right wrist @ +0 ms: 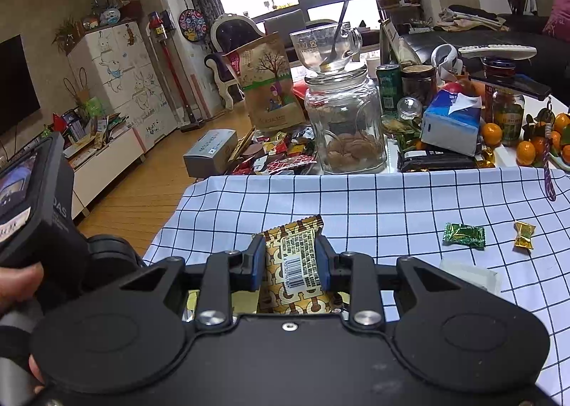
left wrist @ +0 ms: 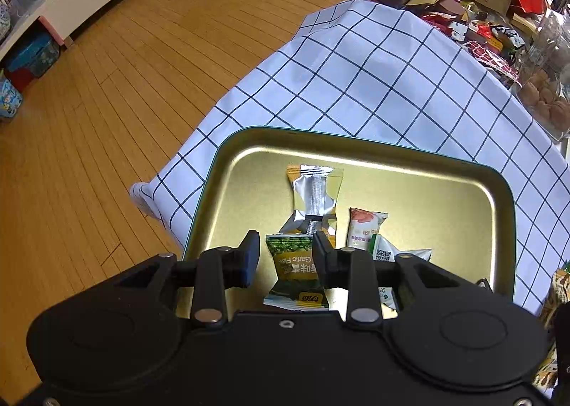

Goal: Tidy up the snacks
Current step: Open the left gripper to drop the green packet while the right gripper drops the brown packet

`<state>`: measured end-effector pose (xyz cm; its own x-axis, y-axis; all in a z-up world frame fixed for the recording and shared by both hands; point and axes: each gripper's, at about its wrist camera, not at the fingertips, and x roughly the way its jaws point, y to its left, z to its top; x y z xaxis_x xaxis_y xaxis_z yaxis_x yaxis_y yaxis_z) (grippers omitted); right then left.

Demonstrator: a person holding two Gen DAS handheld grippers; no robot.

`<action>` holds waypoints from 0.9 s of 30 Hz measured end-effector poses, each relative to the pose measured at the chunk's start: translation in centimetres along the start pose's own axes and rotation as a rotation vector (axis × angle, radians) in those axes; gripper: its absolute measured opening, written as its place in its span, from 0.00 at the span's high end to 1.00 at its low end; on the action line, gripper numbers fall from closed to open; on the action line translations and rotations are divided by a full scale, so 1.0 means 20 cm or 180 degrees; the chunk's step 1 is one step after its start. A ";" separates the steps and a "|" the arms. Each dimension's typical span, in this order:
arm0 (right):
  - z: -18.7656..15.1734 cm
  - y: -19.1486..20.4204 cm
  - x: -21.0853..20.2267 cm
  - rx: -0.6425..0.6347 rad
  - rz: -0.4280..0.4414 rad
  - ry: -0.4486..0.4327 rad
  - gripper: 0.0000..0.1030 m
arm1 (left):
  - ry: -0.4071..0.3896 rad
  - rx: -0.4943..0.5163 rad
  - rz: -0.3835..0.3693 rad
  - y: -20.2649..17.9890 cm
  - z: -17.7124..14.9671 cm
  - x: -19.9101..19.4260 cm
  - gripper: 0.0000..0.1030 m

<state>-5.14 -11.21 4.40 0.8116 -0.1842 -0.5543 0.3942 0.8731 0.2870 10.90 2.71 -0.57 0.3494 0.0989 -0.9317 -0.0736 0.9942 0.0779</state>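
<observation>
In the left wrist view a gold metal tray (left wrist: 356,140) lies on the checked cloth (left wrist: 374,85). My left gripper (left wrist: 285,242) hangs open just above the tray. A green pea packet (left wrist: 295,270) lies in the tray between its fingers, with a clear gap at the left pad. Beyond it lie a silver-and-yellow packet (left wrist: 315,192), a white-and-pink packet (left wrist: 365,228) and a white packet with a square code (left wrist: 388,254). In the right wrist view my right gripper (right wrist: 290,253) is shut on a gold-and-brown packet (right wrist: 299,256), barcode side up, above the cloth (right wrist: 392,199).
A green candy (right wrist: 464,235) and a gold candy (right wrist: 524,235) lie loose on the cloth to the right. A glass jar (right wrist: 345,124), a tissue pack (right wrist: 450,121), oranges (right wrist: 525,151) and a heap of wrappers (right wrist: 281,153) crowd the table's far side. Wooden floor (left wrist: 142,67) lies to the left.
</observation>
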 end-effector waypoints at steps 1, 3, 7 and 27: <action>0.00 0.00 0.00 0.0003 -0.0010 0.0003 0.69 | -0.0013 0.0025 0.0000 -0.01 0.00 0.00 0.60; 0.00 -0.01 0.00 0.0011 -0.0016 0.0000 0.69 | -0.0057 0.0072 0.0003 -0.02 -0.01 -0.01 0.60; 0.00 -0.01 -0.01 0.0006 -0.0020 -0.0012 0.69 | -0.0274 0.0201 0.0050 -0.06 -0.03 -0.06 0.60; -0.02 0.03 0.01 -0.0137 0.0030 0.0079 0.69 | -0.0440 0.0267 0.0042 -0.09 -0.06 -0.10 0.60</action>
<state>-4.88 -10.50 4.24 0.8041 -0.1650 -0.5711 0.3671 0.8934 0.2588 9.31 0.65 0.70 0.4745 0.1109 -0.8732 -0.0027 0.9922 0.1246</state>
